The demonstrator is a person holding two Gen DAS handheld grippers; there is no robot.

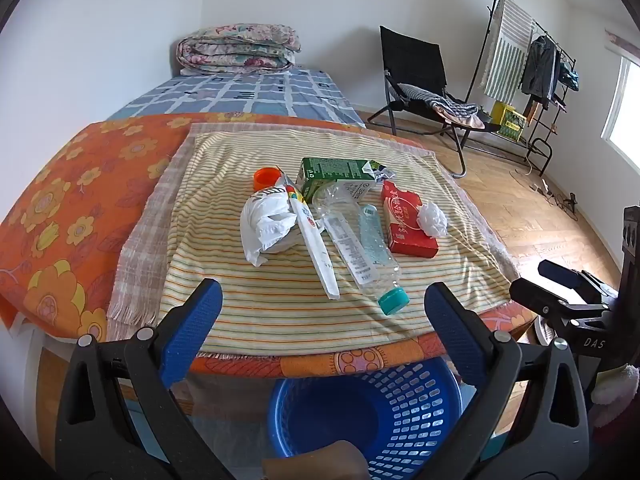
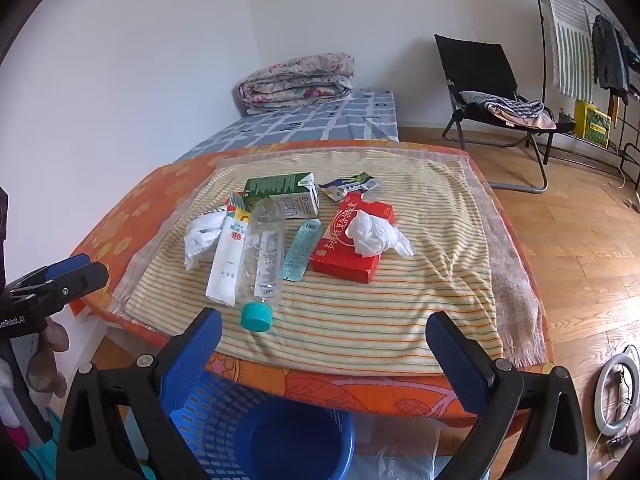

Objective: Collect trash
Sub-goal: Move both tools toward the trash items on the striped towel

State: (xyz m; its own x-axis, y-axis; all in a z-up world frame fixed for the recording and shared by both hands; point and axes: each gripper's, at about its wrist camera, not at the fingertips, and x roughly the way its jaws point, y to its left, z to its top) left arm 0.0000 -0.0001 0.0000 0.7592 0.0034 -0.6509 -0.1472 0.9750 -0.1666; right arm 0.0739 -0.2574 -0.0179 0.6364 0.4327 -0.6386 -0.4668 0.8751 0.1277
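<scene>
Trash lies in a pile on a striped cloth [image 1: 280, 312] over a table: a clear plastic bottle with a teal cap [image 1: 356, 244] [image 2: 262, 256], a green carton [image 1: 336, 178] [image 2: 280, 194], a red box [image 1: 406, 220] [image 2: 352, 240] with a crumpled white tissue [image 1: 432, 220] [image 2: 374, 234] on it, a white tube [image 1: 316, 248] [image 2: 228, 256], a crumpled white bag [image 1: 266, 224] [image 2: 202, 236] and an orange cap [image 1: 266, 178]. My left gripper [image 1: 324, 308] and right gripper [image 2: 324, 338] both hang open short of the table's near edge, holding nothing.
A blue slotted basket [image 1: 404, 420] [image 2: 224, 416] stands on the floor under the table's near edge. An orange flowered cloth [image 1: 80, 184] covers the table. Behind are a bed with a folded quilt [image 1: 240, 50], a black folding chair [image 1: 420, 84] and a clothes rack [image 1: 536, 64].
</scene>
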